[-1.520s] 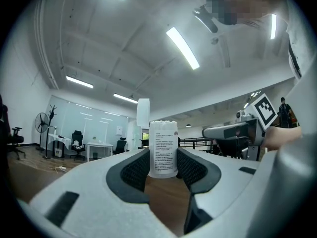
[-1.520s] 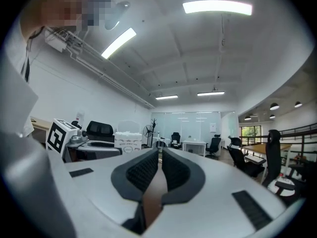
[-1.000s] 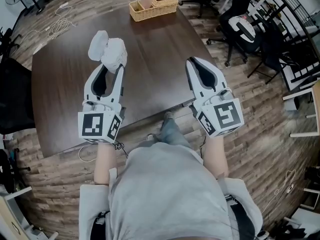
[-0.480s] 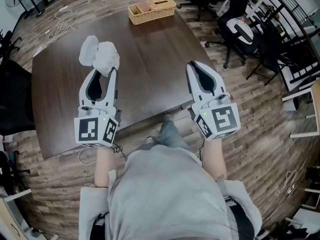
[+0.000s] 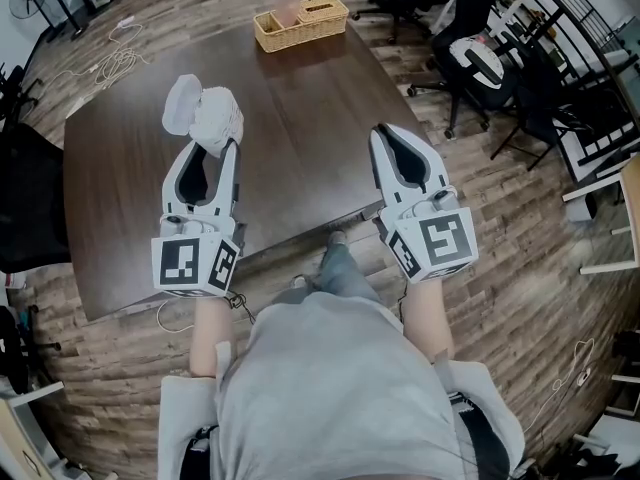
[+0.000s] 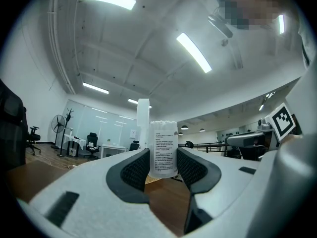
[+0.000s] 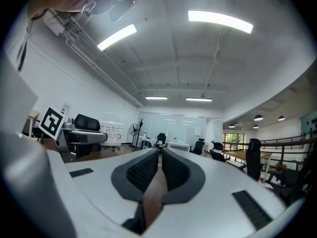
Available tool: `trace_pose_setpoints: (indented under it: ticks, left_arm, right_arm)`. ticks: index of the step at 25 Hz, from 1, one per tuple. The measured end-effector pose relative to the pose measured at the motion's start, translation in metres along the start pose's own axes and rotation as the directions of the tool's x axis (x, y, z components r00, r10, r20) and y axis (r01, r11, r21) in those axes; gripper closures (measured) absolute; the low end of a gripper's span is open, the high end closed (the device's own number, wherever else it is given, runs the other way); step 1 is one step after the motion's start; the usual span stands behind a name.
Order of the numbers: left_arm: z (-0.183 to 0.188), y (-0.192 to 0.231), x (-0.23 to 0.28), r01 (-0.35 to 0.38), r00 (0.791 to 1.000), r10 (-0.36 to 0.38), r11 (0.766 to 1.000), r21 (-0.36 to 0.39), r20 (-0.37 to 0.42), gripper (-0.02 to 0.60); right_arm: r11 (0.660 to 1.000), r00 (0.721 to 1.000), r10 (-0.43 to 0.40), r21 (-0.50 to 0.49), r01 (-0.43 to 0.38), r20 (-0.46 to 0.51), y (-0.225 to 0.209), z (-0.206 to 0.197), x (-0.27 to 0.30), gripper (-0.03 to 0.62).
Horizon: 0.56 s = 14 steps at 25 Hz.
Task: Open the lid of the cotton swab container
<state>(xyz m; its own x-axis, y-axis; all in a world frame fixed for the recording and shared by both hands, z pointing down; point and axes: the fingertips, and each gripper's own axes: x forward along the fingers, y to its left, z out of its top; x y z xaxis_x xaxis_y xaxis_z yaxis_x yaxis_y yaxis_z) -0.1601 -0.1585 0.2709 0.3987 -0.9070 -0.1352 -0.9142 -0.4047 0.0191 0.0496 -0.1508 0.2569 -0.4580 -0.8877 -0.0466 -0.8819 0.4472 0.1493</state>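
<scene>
Over the last second the cotton swab container (image 5: 218, 118) has been shifted slightly toward the left edge of the surface (image 5: 300, 128), gripped throughout in the left claw (image 5: 215, 140). Its lid (image 5: 183, 103) is already swung up and back, so the opening is judged done. A smooth, clear plastic cylinder with a printed label is seen, fluffy white tips crowded at its mouth, pressed between ribbed dark pads (image 6: 134, 170). The right claw (image 5: 392, 133) is closed and empty near the surface's near edge.
</scene>
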Motion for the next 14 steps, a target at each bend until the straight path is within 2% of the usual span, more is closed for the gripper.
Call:
trace_pose_setpoints:
  ticks: [14]
  left_arm:
    - [0.0007, 0.0020, -0.0030, 0.002, 1.000, -0.002, 1.000, -0.009, 0.004, 0.411]
  right_arm:
    - [1.000, 1.000, -0.006, 0.011, 0.006, 0.006, 0.0043, 0.0042, -0.0007, 0.566]
